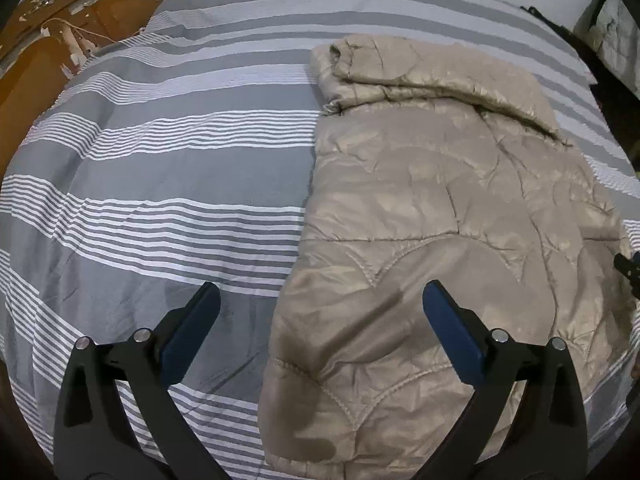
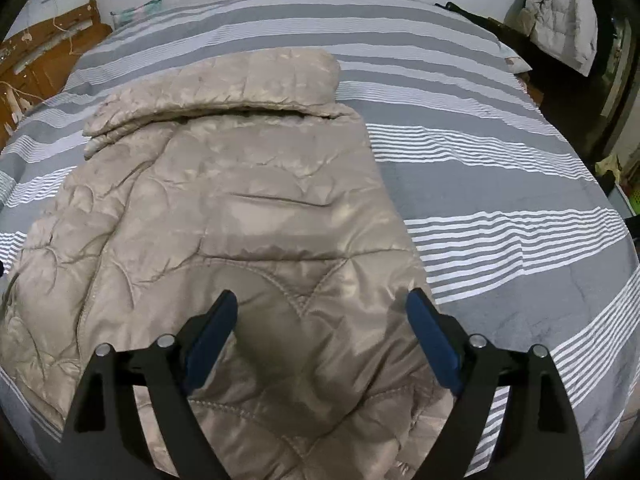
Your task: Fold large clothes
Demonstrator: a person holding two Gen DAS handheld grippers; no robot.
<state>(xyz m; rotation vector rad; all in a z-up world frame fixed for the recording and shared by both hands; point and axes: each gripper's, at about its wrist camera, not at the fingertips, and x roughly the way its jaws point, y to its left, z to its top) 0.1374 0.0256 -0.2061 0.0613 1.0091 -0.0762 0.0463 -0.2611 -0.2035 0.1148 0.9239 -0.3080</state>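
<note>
Here, beige quilted jacket [image 2: 224,200] folded on striped bed [image 2: 500,168], both jaws spread, holding nothing.

Evenly lit from overhead, a little dim, with black vignetting in every corner. Strong fisheye bowing of the grey-and-white striped bedcover [image 1: 160,184] toward its edges. Soft sheen on the shiny beige quilted jacket [image 2: 256,208]; gripper shadows near its near hem. Sharp focus, no blur.

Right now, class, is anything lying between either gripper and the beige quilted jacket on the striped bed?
Nothing visible. The beige quilted jacket lies alone on the grey-and-white striped bedcover. The left gripper and right gripper both hang above its near edge, jaws open and empty, with no other item in between.
</note>
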